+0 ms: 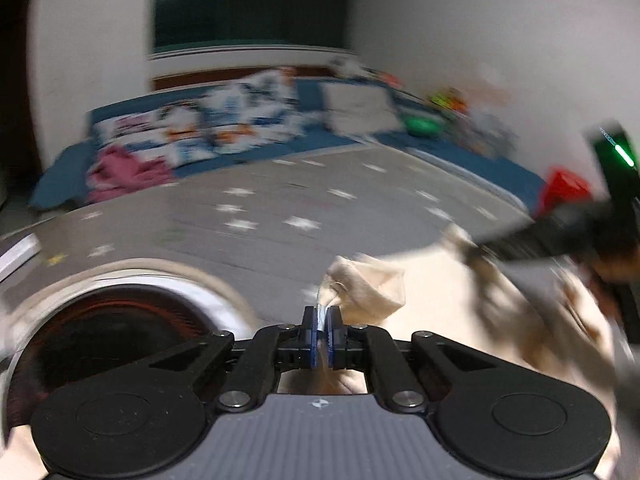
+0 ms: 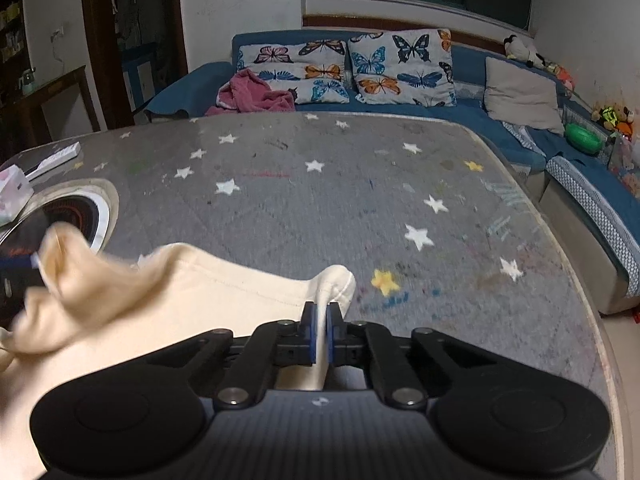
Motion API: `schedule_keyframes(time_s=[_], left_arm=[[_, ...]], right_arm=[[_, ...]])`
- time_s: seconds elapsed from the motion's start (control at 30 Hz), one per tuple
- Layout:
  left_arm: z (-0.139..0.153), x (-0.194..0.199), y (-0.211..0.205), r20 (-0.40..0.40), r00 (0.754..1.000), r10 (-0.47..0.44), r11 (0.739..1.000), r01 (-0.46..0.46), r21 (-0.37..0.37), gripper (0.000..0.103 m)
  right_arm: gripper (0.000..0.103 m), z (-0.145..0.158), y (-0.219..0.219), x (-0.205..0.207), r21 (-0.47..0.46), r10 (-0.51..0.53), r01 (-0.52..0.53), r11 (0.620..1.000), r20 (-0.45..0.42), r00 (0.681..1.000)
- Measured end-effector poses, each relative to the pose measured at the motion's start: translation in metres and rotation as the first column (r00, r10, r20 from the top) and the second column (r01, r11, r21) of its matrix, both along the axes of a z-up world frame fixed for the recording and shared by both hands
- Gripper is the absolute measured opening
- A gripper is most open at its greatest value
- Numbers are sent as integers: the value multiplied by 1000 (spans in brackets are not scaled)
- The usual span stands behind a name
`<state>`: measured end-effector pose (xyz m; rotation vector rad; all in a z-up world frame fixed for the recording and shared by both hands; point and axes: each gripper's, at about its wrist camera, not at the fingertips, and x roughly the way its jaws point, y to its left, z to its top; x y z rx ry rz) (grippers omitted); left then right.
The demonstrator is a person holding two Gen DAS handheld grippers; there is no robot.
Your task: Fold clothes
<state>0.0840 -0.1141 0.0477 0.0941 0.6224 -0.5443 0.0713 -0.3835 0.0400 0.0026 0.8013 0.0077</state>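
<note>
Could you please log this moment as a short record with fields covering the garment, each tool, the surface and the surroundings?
garment: cream garment, bunched, partly lying on the table
left tool: left tool shut on a cream fold
right tool: right tool shut on a hemmed edge
surface: grey star-print table cover with a round inset burner
surroundings: blue sofa behind, butterfly cushions, pink cloth
image quality: left wrist view motion-blurred
</note>
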Motion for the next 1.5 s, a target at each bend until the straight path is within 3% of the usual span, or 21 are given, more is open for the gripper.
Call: schedule_keyframes(time_s=[0.2, 0.43, 0.6, 0.7, 0.77, 0.93, 1.1, 1.3, 1.5], left_arm=[[1, 46, 46, -61, 979, 192, 980, -195, -49, 5], [-21, 65, 63, -140, 952, 272, 962, -275, -3, 6], [-15, 55, 71, -135, 939, 316, 948, -318, 9, 13], [-3, 38, 74, -128, 948, 291, 955, -297, -27, 21], [5, 24, 69, -110, 960, 257, 965, -261, -29, 31], [8, -28, 47, -95, 986, 134, 991, -135, -5, 36], [-12, -64, 29, -116, 992, 59, 998, -55, 39, 36], [-18, -61, 20, -134, 989, 61, 997, -53, 62, 36], [-16, -48, 12, -148, 987, 61, 996, -51, 67, 36]], right_arm=[[4, -2, 11, 25, 1, 4, -4, 1000, 3, 1000], [6, -14, 27, 55, -29, 20, -20, 999, -11, 1000], [13, 0, 31, 40, -58, 56, -56, 997, 2, 998], [14, 9, 37, 17, -57, 124, -124, 991, 0, 992], [15, 14, 43, 0, -49, 180, -180, 982, -8, 984], [25, 16, 66, -44, -24, 299, -300, 954, -24, 954], [31, 7, 91, -77, -57, 375, -376, 925, -36, 927], [31, -2, 104, -102, -111, 412, -416, 903, -57, 909], [31, 9, 115, -120, -71, 473, -476, 876, -56, 879]])
